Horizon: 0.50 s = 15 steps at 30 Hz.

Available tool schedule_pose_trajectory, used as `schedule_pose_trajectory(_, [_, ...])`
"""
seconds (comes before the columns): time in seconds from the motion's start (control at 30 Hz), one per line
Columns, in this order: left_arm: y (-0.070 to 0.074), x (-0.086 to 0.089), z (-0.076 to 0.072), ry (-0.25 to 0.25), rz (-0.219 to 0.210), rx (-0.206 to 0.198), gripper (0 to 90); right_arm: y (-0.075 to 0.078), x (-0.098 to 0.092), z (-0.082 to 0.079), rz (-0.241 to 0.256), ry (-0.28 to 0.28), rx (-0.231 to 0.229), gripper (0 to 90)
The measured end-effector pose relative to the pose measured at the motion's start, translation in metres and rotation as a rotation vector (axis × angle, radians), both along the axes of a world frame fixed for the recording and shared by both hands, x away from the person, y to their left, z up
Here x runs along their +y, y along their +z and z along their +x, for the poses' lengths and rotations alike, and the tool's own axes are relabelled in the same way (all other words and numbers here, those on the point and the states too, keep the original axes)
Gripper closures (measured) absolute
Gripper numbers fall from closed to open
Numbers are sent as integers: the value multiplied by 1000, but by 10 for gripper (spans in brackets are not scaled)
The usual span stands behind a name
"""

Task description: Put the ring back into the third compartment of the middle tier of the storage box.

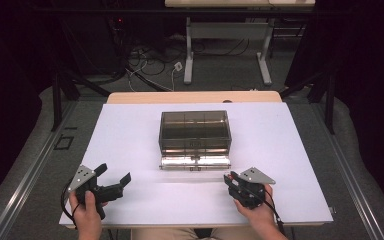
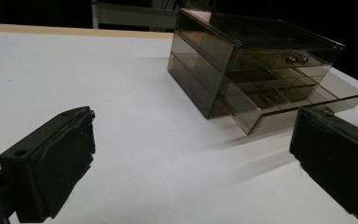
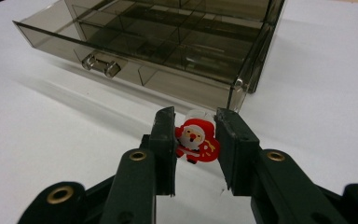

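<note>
A smoky clear drawer box (image 1: 195, 131) stands mid-table, its bottom drawer (image 1: 195, 161) pulled out toward me; the drawer (image 3: 168, 51) shows several empty compartments and a small handle (image 3: 101, 64). My right gripper (image 1: 232, 181) sits just right of the drawer's front, and its jaws are shut on a small red Santa figure (image 3: 196, 143) held just above the white table. My left gripper (image 1: 114, 176) rests at the front left, open, nothing between its jaws, well away from the box (image 2: 251, 65).
A white board (image 1: 130, 135) covers the table top, with bare surface on both sides of the box. A wooden table edge (image 1: 195, 97) shows behind it. Beyond stand a desk frame (image 1: 227, 50) and loose cables (image 1: 150, 62) on the floor.
</note>
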State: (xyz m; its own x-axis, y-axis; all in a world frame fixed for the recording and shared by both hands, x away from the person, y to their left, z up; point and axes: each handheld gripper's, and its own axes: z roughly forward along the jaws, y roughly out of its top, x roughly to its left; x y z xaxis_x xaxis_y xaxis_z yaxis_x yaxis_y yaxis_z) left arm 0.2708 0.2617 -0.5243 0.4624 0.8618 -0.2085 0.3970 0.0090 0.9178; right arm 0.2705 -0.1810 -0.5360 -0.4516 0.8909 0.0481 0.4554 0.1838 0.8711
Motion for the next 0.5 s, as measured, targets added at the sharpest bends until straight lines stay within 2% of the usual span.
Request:
schedule_pose_trajectory(0.13, [0, 0, 0, 1, 0, 0, 2, 5, -1, 0, 6, 4, -18, 691])
schedule_pose_trajectory(0.27, [0, -1, 0, -1, 2, 1, 2, 11, -1, 0, 8, 5, -14, 691])
schedule_pose_trajectory(0.33, [0, -1, 0, -2, 3, 0, 2, 15, -1, 1, 20, 4, -33, 691])
schedule_pose_trajectory(0.5, [0, 0, 0, 1, 1, 0, 2, 23, -1, 4, 16, 9, -46, 691])
